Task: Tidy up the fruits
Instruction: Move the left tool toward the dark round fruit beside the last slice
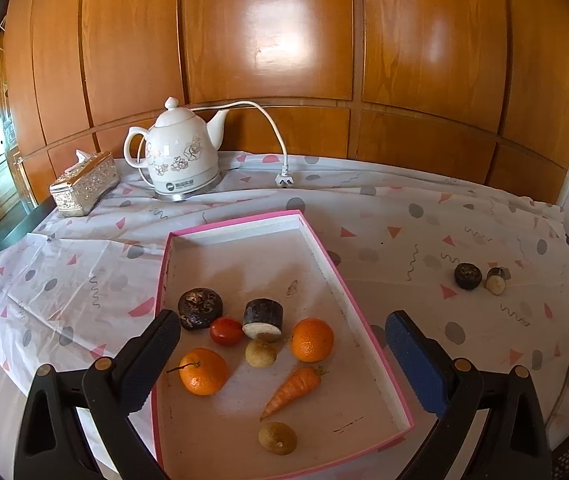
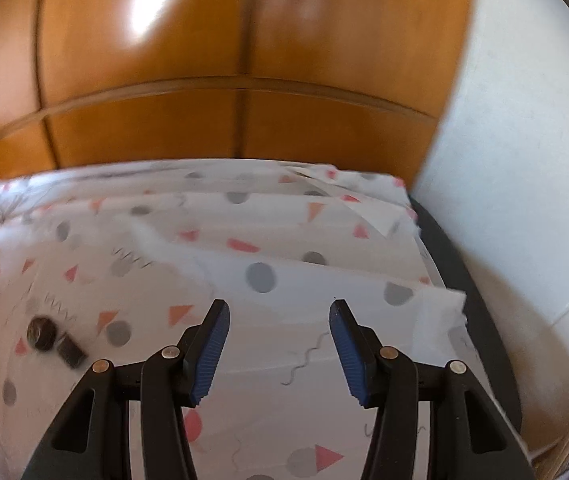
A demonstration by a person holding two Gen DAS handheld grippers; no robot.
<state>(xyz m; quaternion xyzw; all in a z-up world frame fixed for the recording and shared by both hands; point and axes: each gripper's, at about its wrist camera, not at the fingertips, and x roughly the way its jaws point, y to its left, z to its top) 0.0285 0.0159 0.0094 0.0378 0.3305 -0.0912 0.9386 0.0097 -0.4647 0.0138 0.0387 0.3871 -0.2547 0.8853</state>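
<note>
Your left gripper (image 1: 284, 340) hovers over the pink-rimmed tray (image 1: 244, 222), its fingers (image 1: 160, 344) spread wide with nothing between them. On the far left of the worktop (image 1: 384, 216) sits a silver tissue box (image 1: 84, 184), and just right of it a white kettle (image 1: 182, 160) with its cord (image 1: 272, 128) trailing to an unplugged end on the patterned cloth (image 1: 84, 248).

Inside the tray, from left to right, you have a dark round fruit (image 1: 200, 308), an orange with a stem (image 1: 203, 371), a small red fruit (image 1: 226, 331), a dark cut piece with a pale face (image 1: 263, 319), a pale round fruit (image 1: 260, 353), a carrot (image 1: 290, 392), a brownish round fruit (image 1: 277, 438) near the tray's front edge, and a second orange (image 1: 312, 340).

Well apart to the right, out on the cloth, lie a dark round piece (image 1: 466, 276) and, just beside it, two smaller pieces (image 1: 496, 281) touching each other.

In your right wrist view, blurred, two dark pieces (image 2: 54, 340) lie to the left of the right gripper (image 2: 280, 312). Its fingers (image 2: 214, 352) stand apart over bare cloth and pinch nothing.
</note>
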